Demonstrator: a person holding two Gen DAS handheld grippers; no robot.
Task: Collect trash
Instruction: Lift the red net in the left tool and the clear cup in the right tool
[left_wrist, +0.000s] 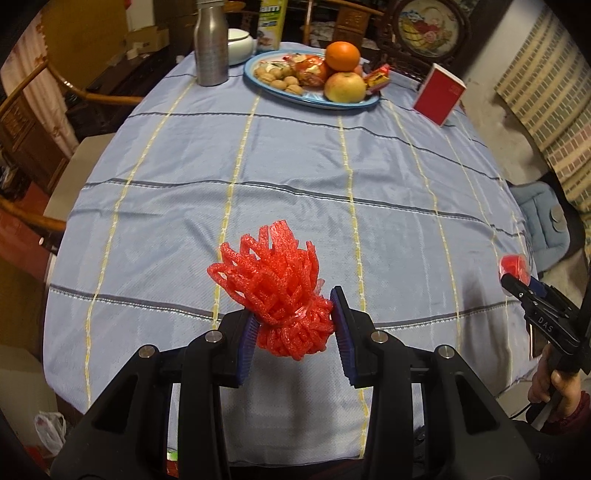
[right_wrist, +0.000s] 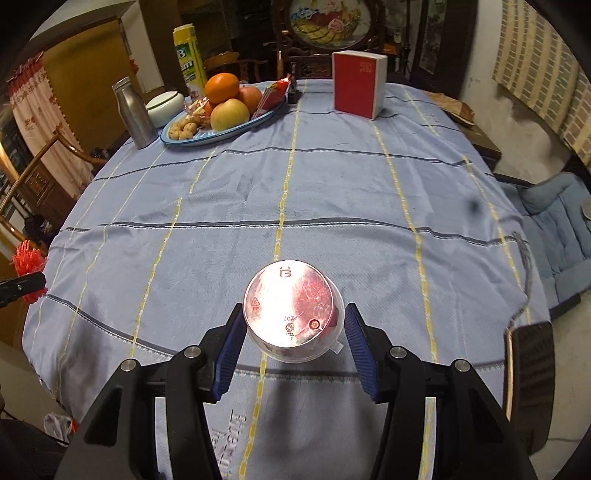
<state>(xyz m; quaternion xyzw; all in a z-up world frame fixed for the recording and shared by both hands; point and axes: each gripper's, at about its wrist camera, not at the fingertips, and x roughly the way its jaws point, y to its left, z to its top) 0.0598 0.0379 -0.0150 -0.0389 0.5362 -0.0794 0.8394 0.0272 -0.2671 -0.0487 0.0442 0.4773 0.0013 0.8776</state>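
Risks first, working left to right. Left gripper (left_wrist: 295, 321) clamped on red foam fruit netting (left_wrist: 275, 284), pads pinching only the bunched lower part, loose loops fanning toward twelve o'clock; could slip free or spring open if the squeeze eases, being soft and springy, and could snag on the tablecloth (left_wrist: 295, 166) if carried low. Right gripper (right_wrist: 293, 328) clamped on small clear plastic cup (right_wrist: 293, 314), held on its side with the base toward the camera, pads on the walls at nine and three o'clock; thin, slick wall likely to buckle under more pressure or to rotate and drop out, and whatever red residue sits inside might spill if tipped mouth-down. Also possible: the two tools knocking together when brought to one bin, each visible at the edge of the other's view. Netting: bright red, mesh of foam strands, crumpled, light, above the near table edge at six o'clock in the left wrist view. Cup: transparent, glare on its base, moulded marks legible only in part, red showing through, lifted clear of the cloth at six o'clock in the right wrist view. Fruit plate (left_wrist: 314, 99) at twelve o'clock, well apart, untouched.
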